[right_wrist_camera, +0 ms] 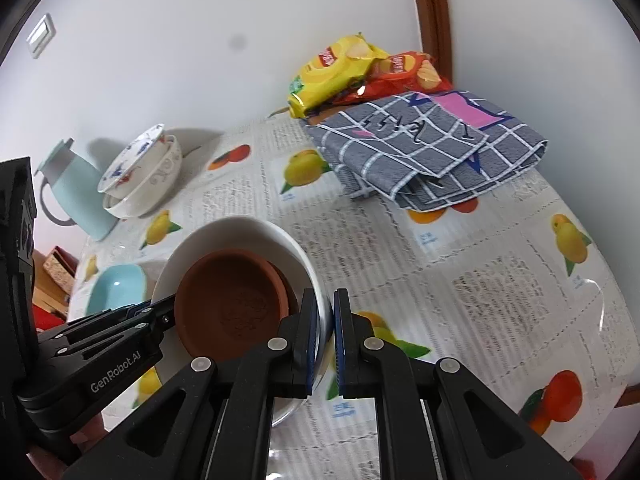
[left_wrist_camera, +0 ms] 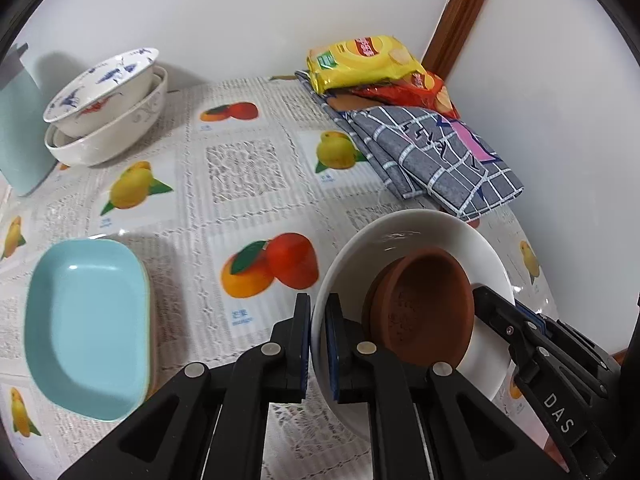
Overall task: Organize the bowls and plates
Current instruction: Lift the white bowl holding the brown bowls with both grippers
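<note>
White bowl sits lower right of centre in the left wrist view, lifted and tipped, with one brown clay saucer lying inside it. Both grippers have it: the left gripper is clamped on the near-left rim, one finger inside and one outside, and the right gripper pinches the opposite rim the same way (you can see each one poking into the other's view, at the lower right and lower left edges).

Counting the rest of the dishes: one light blue rectangular dish at the lower left of the left view, flat on the tablecloth, blurry, and possibly with a second dish under it, but I can't tell. At the upper left there's a stack of bowls: one blue-and-red patterned bowl tilted on top, one bigger white oval one at the bottom, and something thin between them that I can't make out.

Non-dish stuff: one pale blue jug just left of the stack, two chip bags (one yellow, one red) in the far corner, and one folded grey checked cloth in front of them.
</note>
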